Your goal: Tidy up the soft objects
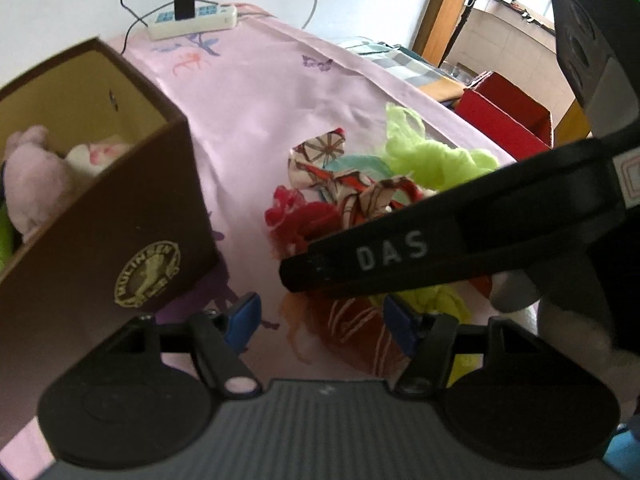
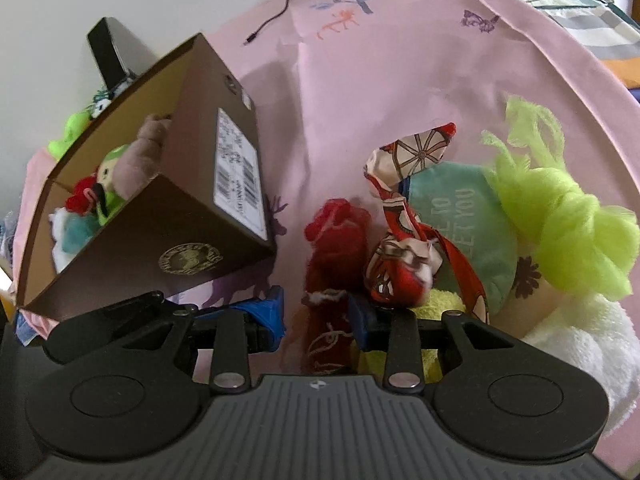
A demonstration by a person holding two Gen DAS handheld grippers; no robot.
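Note:
A heap of soft things lies on the pink sheet [image 1: 260,92]: a red woolly piece [image 2: 336,232], a red patterned scarf [image 2: 404,200], a teal pouch [image 2: 460,216], lime green mesh [image 2: 560,216] and a white towel [image 2: 580,340]. My right gripper [image 2: 316,316] hangs low over the heap's left end. Red patterned cloth [image 2: 328,340] lies between its fingers, and a strip of pink sheet shows beside the left pad. My left gripper [image 1: 322,322] is open just above the same red cloth [image 1: 352,328]. One right finger [image 1: 380,256] crosses in front of it.
A brown cardboard box [image 1: 120,216] stands at the left, holding a pink plush [image 1: 32,176] and other soft toys [image 2: 100,200]. A power strip [image 1: 192,20] with cables lies at the far edge. A red box [image 1: 508,116] sits beyond the sheet's right edge.

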